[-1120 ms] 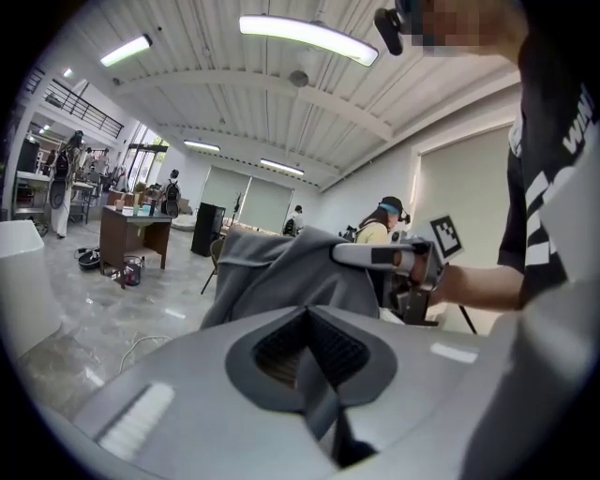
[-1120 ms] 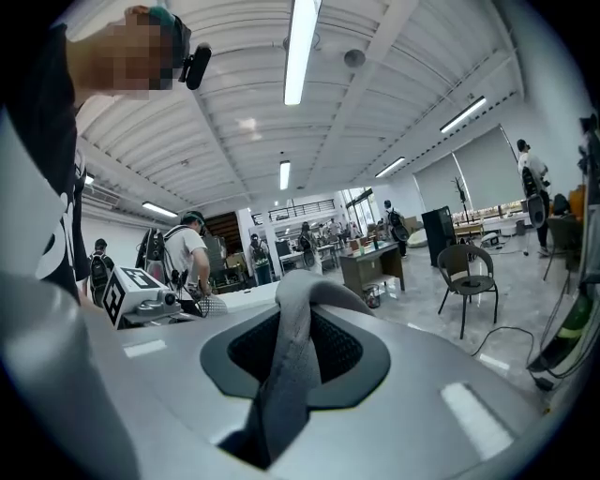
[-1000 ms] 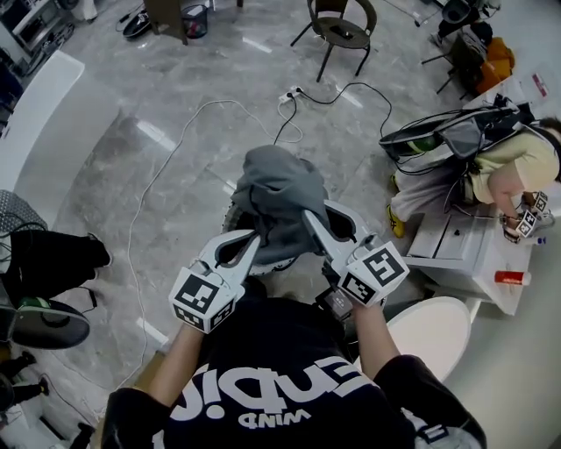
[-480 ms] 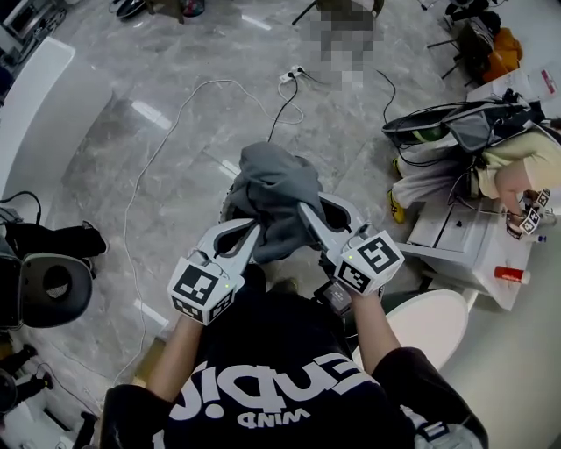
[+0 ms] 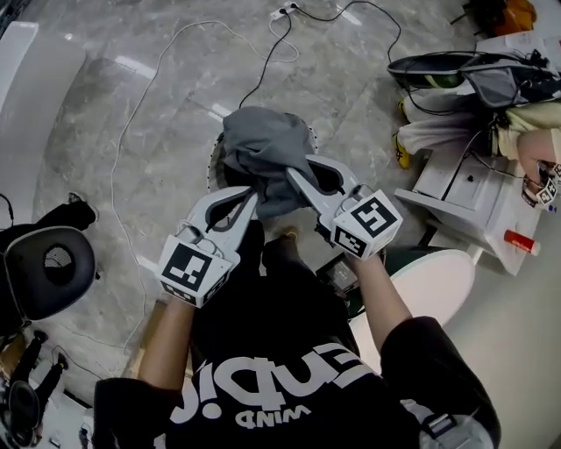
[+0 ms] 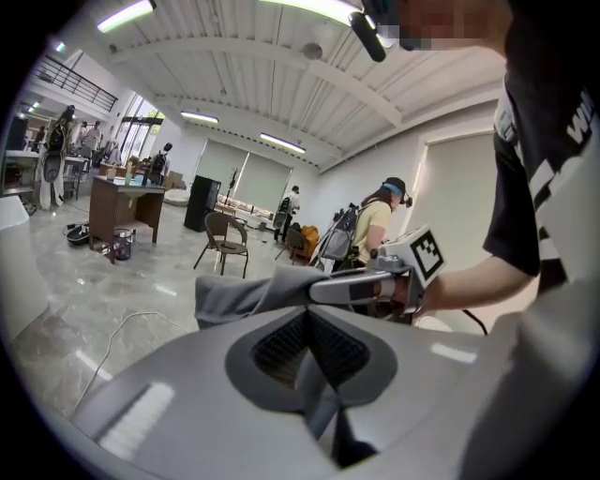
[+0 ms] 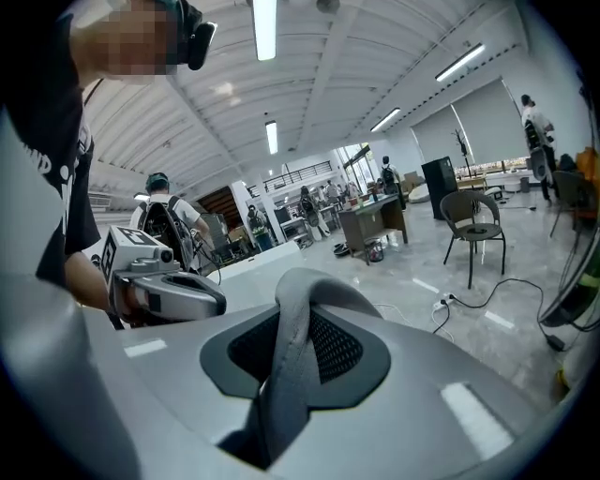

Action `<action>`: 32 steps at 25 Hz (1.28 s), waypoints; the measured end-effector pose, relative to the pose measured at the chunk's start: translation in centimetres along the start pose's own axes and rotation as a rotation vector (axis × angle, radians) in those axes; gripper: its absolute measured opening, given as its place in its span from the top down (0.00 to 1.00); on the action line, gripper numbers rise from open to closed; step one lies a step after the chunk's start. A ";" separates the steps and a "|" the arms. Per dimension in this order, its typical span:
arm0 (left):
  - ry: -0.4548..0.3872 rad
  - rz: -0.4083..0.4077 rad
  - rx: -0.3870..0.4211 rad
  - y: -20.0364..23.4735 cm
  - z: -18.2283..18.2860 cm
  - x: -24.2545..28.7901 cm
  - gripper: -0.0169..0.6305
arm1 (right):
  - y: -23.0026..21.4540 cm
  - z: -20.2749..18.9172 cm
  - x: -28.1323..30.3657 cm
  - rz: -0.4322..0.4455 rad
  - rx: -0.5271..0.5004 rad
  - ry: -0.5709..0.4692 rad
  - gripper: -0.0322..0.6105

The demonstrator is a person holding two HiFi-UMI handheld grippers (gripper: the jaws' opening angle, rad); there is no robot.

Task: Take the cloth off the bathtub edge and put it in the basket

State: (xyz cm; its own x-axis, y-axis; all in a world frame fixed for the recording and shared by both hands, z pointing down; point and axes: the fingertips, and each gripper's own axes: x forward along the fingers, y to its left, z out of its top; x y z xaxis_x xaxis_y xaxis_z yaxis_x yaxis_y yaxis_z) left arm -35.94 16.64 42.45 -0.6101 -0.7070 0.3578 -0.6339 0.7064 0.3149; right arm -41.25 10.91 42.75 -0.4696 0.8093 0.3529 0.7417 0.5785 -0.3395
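Note:
A bunched grey cloth [image 5: 263, 151] hangs between both grippers above a round white basket, whose rim [image 5: 213, 167] shows only at the cloth's edges. My left gripper [image 5: 252, 193] is shut on the cloth's near left part, and the right gripper [image 5: 294, 174] on its near right part. In the left gripper view the cloth [image 6: 246, 292] spreads ahead of the left gripper [image 6: 309, 317] and a fold runs down between its jaws; the right gripper [image 6: 375, 283] shows beyond. In the right gripper view a strip of cloth [image 7: 289, 349] loops through the right gripper [image 7: 300, 283].
A white cable [image 5: 166, 66] and a power strip [image 5: 285, 10] lie on the marble floor beyond the basket. To the right are a white rounded fixture [image 5: 434, 289], a white cabinet [image 5: 465, 188] and a seated person [image 5: 530, 131]. A black seat [image 5: 48, 272] stands at left.
Both grippers, still holding the cloth, have moved forward and apart a little. The cloth now covers more of the basket.

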 end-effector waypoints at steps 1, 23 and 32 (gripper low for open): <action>0.000 -0.007 -0.004 0.2 -0.4 0.4 0.98 | -0.4 -0.9 0.4 0.000 0.002 0.010 0.83; 0.161 -0.041 -0.148 6.6 -17.7 6.4 0.98 | -4.8 -24.8 7.6 -0.050 0.109 0.264 0.83; 0.171 -0.045 -0.217 6.3 -19.2 7.8 0.98 | -6.2 -27.5 8.7 -0.056 0.079 0.336 0.83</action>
State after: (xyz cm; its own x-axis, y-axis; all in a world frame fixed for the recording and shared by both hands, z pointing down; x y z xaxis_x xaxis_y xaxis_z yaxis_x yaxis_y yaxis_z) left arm -35.56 16.23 64.14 -0.4829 -0.7344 0.4770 -0.5301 0.6787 0.5083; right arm -36.76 11.51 71.89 -0.3148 0.7047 0.6358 0.6735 0.6378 -0.3735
